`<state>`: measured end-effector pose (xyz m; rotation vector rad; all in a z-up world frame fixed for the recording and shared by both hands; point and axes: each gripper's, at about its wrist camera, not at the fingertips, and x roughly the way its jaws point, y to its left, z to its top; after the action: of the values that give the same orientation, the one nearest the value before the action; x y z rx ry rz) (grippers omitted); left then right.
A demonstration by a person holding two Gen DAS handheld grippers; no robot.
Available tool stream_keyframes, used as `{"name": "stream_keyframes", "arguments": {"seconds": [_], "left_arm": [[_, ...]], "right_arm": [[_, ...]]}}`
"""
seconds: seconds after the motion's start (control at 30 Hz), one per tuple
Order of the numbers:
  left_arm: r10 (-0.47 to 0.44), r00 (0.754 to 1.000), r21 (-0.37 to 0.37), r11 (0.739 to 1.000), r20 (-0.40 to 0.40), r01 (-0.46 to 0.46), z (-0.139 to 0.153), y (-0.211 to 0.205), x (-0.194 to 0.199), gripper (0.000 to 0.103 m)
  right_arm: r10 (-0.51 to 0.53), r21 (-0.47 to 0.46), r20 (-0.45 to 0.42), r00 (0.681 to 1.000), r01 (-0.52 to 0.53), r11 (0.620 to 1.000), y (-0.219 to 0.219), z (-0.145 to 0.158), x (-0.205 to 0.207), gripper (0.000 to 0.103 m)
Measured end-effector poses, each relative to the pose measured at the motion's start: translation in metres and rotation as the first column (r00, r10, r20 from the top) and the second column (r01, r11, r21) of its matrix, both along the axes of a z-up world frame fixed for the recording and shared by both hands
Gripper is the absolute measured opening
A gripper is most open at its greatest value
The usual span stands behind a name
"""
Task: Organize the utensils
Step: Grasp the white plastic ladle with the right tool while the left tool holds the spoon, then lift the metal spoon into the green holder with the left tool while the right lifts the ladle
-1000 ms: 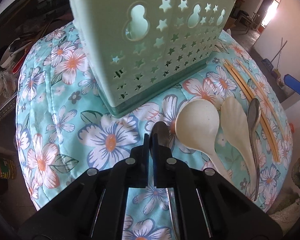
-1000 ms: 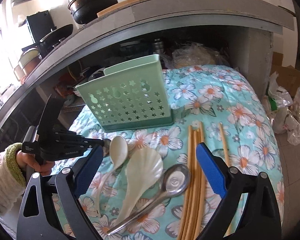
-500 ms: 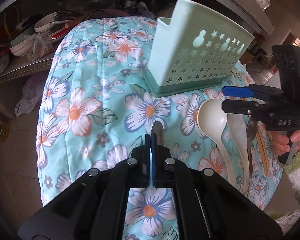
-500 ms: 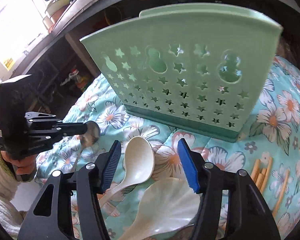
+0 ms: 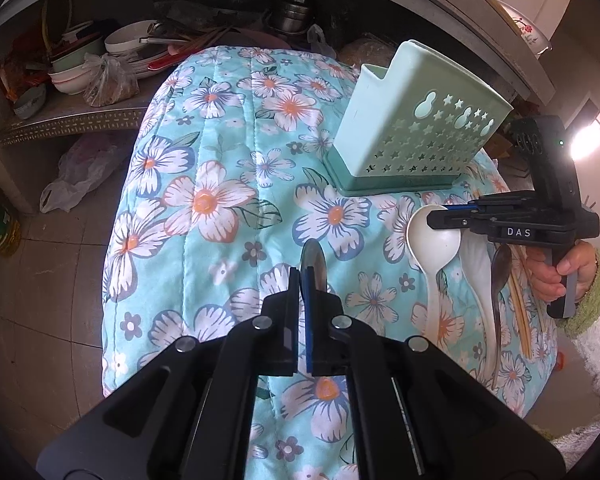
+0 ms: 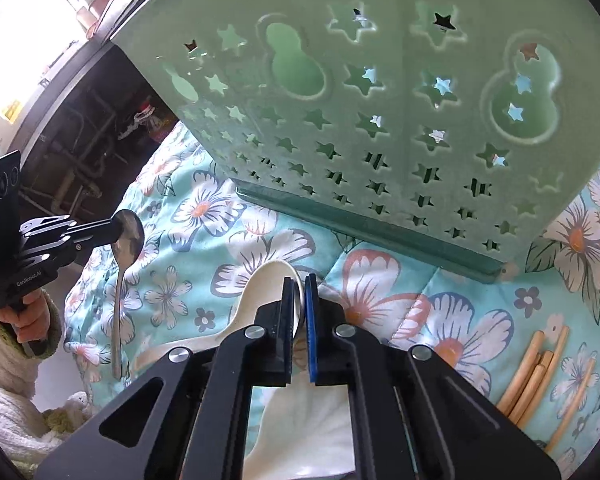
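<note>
Our left hand-held gripper [image 5: 303,276] is clamped on a metal spoon [image 6: 126,236], holding it clear above the floral cloth [image 5: 204,200] on the worktop, to the left of the green utensil holder [image 5: 416,136]. Our right hand-held gripper [image 6: 300,292] has just been closing and now pinches the rim of the white plastic spoon [image 6: 268,284], which lies on the cloth just in front of the holder. To the right lie a shell-shaped spoon [image 5: 476,276], another metal spoon [image 5: 500,272] and wooden chopsticks [image 6: 536,376].
</note>
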<state>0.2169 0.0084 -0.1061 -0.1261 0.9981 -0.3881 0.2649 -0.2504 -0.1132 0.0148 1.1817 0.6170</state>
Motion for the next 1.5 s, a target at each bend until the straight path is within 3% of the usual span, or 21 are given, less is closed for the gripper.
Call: {"name": "stream_keyframes", "arguments": {"seconds": [0.27, 0.53, 0.73, 0.87, 1.03, 1.23, 1.5], "left_arm": [[0.013, 0.998, 0.030, 0.999, 0.059, -0.014, 0.016, -0.002, -0.018, 0.001], [0.037, 0.973, 0.047, 0.998, 0.228, -0.049, 0.082, -0.004, -0.026, 0.001], [0.094, 0.914, 0.003, 0.995, 0.395, -0.104, 0.152, -0.004, -0.019, 0.000], [0.156, 0.862, -0.051, 0.987, 0.482, -0.150, 0.194, -0.003, -0.006, 0.000], [0.213, 0.814, -0.109, 0.977, 0.541, -0.183, 0.231, -0.013, 0.019, 0.000], [0.229, 0.787, -0.091, 0.972, 0.573, -0.216, 0.225, -0.043, 0.058, 0.000], [0.204, 0.809, -0.003, 0.970, 0.551, -0.242, 0.173, -0.073, 0.106, 0.001]], "right_arm": [[-0.051, -0.111, 0.179, 0.983, 0.071, 0.991, 0.002, 0.047, -0.036, 0.005], [-0.161, -0.109, 0.357, 0.920, 0.212, 0.971, -0.017, 0.104, -0.067, 0.005], [-0.269, -0.025, 0.480, 0.835, 0.319, 0.947, -0.046, 0.152, -0.100, 0.005], [-0.321, 0.033, 0.547, 0.773, 0.364, 0.931, -0.065, 0.180, -0.127, 0.005], [-0.370, 0.087, 0.576, 0.729, 0.396, 0.914, -0.086, 0.199, -0.157, 0.005], [-0.415, 0.112, 0.574, 0.706, 0.434, 0.894, -0.103, 0.200, -0.177, 0.005], [-0.461, 0.124, 0.554, 0.693, 0.479, 0.869, -0.123, 0.192, -0.190, 0.005]]}}
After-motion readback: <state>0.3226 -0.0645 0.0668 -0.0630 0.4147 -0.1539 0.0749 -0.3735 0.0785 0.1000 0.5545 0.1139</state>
